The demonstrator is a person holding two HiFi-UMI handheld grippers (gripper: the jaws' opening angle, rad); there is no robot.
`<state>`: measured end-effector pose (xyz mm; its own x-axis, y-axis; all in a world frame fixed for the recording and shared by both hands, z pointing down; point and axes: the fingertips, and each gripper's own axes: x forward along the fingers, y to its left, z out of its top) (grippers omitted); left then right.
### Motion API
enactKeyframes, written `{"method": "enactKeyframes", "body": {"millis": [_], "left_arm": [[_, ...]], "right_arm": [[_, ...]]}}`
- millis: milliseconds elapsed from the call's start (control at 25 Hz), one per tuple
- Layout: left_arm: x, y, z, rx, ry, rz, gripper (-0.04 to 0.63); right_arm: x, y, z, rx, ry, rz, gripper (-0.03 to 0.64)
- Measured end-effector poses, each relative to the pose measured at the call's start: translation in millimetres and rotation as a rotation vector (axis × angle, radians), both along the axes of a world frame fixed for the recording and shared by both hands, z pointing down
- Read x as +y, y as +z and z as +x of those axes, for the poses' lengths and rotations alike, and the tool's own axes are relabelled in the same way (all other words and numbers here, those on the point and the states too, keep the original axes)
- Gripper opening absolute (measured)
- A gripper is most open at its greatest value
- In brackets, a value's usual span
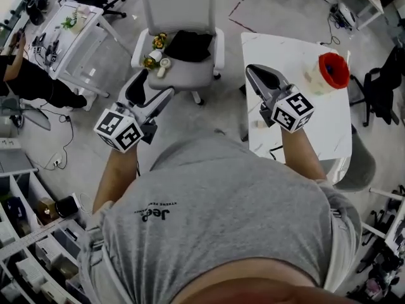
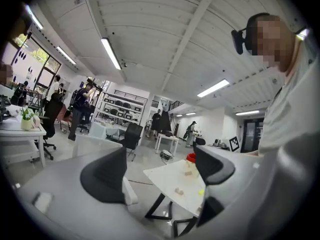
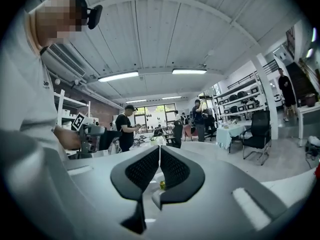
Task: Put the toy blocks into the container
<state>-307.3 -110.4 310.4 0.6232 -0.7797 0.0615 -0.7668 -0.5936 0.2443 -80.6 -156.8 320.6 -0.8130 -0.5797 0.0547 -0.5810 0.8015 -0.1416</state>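
White table (image 1: 297,62) fills the upper right of the head view, off to the person's side and not in front of them. On it stands the container (image 1: 333,69), cream with a red top, close to the table's right edge. The toy blocks (image 2: 178,190) show best low in the middle of the left gripper view, as a few small pieces scattered on the tabletop, none in the container yet.

Both tools hang in the air by the torso, well apart from the blocks. The left gripper (image 2: 159,171) has its jaws spread wide with nothing between them. The right gripper (image 3: 159,166) has its jaws pressed together, empty.

The risks, as I judge them:
- Reaching in with the right jaws unopened would shove a block instead of gripping it.
- Such small pieces could skid off the table edge.
- A careless drop could knock the container over that near edge.

An office chair (image 1: 180,49) sits at the upper middle.
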Motion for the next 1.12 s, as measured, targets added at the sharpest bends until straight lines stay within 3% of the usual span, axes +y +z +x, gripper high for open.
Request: {"method": "enactKeyframes", "body": {"millis": [160, 360, 720, 920, 1120], "left_arm": [[-42.9, 0.6, 13.6, -0.006, -0.008, -0.018, 0.457], [-74.9, 10.4, -13.8, 0.0, -0.005, -0.045, 0.457], [-124.8, 15.6, -61.7, -0.049, 0.135, -0.026, 0.457], [-147.6, 13.4, -36.2, -0.05, 0.231, -0.01, 0.457], [-159.4, 24.6, 22.1, -0.079, 0.354, -0.026, 0.456]], "right_arm": [[-48.2, 3.4, 7.6, 0.016, -0.007, 0.013, 0.005], [-81.9, 19.5, -18.9, 0.032, 0.001, -0.023, 0.005], [-113.9, 11.6, -66.0, 0.028, 0.13, -0.049, 0.005], [-122.9, 0.5, -44.1, 0.044, 0.208, -0.028, 0.003], [-117.8, -3.3, 5.4, 0.055, 0.295, -0.014, 0.003]]}}
